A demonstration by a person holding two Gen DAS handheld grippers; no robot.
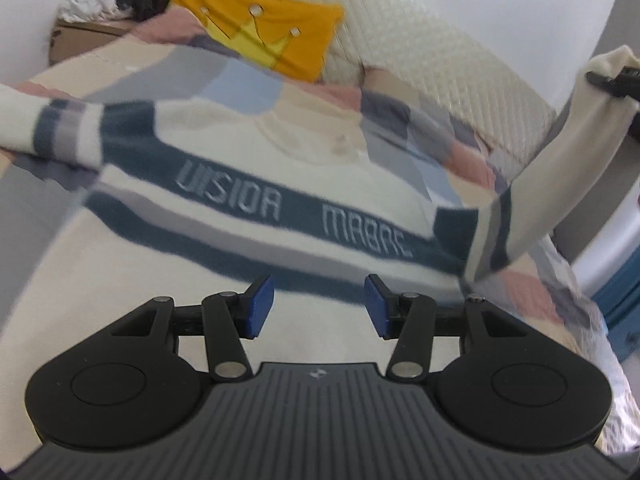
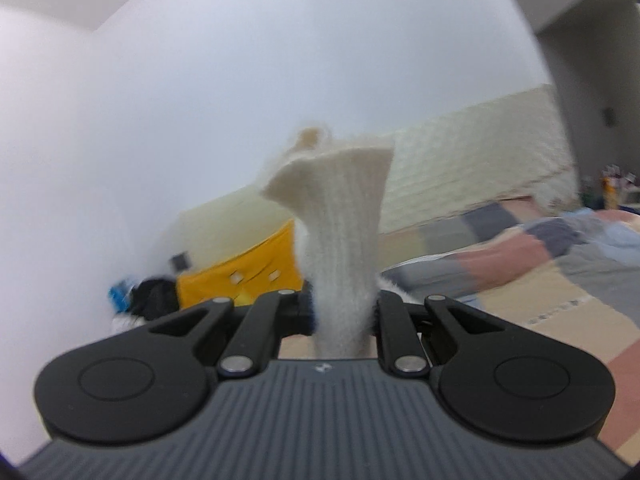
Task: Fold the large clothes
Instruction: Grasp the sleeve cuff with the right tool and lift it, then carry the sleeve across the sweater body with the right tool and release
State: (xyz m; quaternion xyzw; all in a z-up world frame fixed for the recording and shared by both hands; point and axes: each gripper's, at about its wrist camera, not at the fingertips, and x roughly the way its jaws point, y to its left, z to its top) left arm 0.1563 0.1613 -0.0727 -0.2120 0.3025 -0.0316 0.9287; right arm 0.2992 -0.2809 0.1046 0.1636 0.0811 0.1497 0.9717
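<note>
My right gripper [image 2: 344,314] pinches the sweater's [image 1: 256,184] sleeve [image 2: 344,216], lifted on the right. The sweater lies flat on the bed [image 1: 460,148]. My left gripper [image 1: 319,306] jaws are spread above it. Next, I think, lay the sleeve across.

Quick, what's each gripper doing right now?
Left gripper: open, empty, above the sweater.
Right gripper: closed on the sweater's cream sleeve cuff, lifted off the bed.

Left gripper [image 1: 319,307] showing black linkage arms, silver pivot screws, blue pads [image 1: 262,306], ribbed grey body, right gripper [image 2: 343,312] wearing matching black arms
</note>
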